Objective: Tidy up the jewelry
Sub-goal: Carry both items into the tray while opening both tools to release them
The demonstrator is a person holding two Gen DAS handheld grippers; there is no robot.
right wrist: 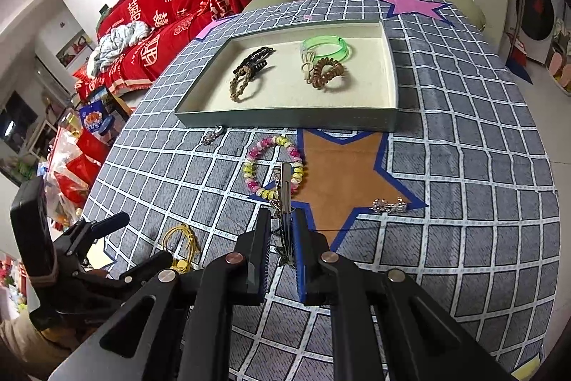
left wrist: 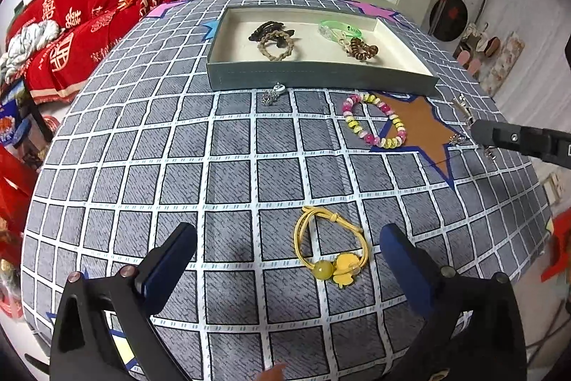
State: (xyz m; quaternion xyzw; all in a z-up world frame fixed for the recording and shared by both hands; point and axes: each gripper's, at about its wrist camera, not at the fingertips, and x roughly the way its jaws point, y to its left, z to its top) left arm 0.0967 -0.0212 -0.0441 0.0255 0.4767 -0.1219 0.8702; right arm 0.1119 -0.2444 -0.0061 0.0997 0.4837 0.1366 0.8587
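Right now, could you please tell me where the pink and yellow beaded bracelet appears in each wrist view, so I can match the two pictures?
Left wrist view: the beaded bracelet lies upper right of centre, on the cloth just in front of the tray.
Right wrist view: the bracelet sits near the centre, partly behind the metal hair clip held in the right jaws.
Shared landmark: the brown star patch that the bracelet overlaps.

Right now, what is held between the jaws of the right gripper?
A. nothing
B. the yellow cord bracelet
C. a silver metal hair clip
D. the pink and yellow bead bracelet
C: the right gripper is shut on the silver metal hair clip, which sticks out forward from between its fingers.
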